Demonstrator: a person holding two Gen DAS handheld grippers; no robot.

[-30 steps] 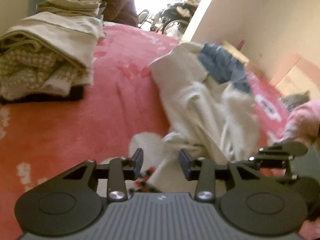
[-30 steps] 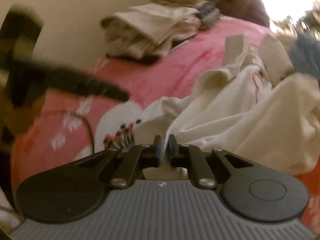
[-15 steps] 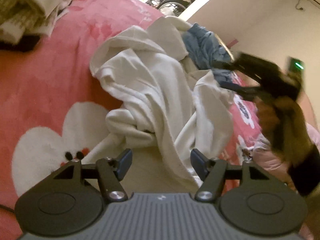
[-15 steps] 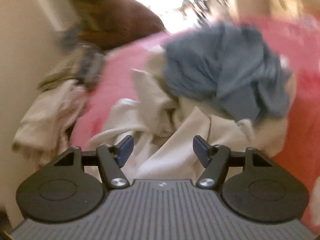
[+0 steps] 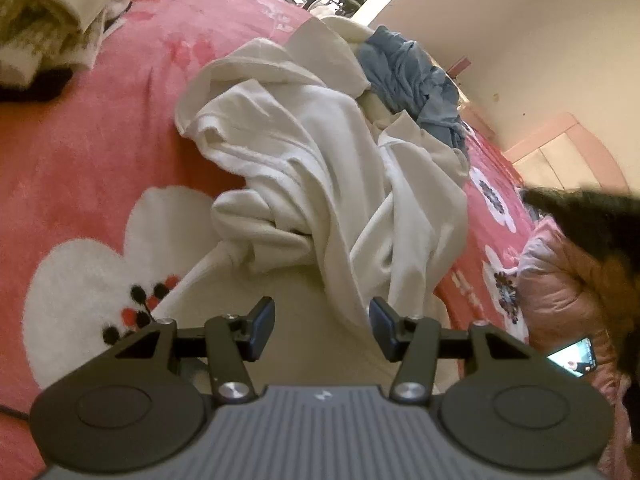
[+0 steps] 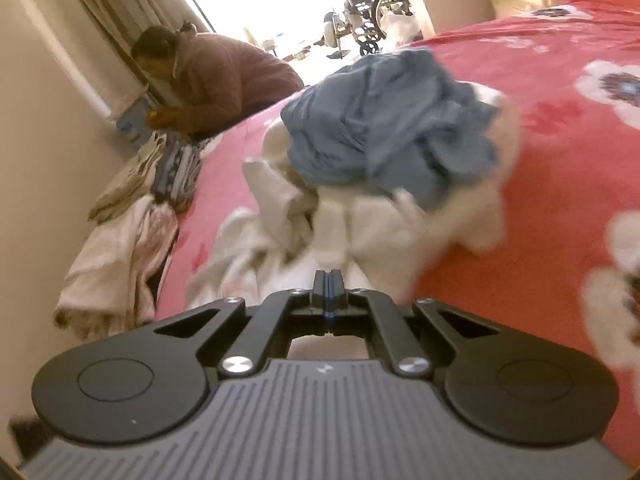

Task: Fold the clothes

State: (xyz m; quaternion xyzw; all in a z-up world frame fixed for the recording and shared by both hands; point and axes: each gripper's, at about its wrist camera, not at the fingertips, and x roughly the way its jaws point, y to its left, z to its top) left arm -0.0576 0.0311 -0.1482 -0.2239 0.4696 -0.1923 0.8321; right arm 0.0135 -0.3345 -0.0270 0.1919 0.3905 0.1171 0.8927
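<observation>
Both my grippers have shifted: right gripper (image 6: 329, 280) has just snapped closed, empty; left gripper (image 5: 322, 322) hangs parted, jaws just narrowing around nothing. Ahead, white garment (image 5: 320, 168) and blue garment (image 6: 384, 128) lie crumpled, unfolded; folded stacks (image 6: 132, 236) sit beyond left.

Your left gripper (image 5: 322, 326) is matt black plastic with shiny metal screw heads and a ribbed grey body — same finish on your right gripper (image 6: 330, 282). The white garment (image 5: 320, 168) looks like soft, fleecy cloth, crumpled. The blue garment (image 6: 384, 128) is thinner, creased fabric. The pink blanket (image 5: 100, 128) is plush and fuzzy — matt throughout.
</observation>
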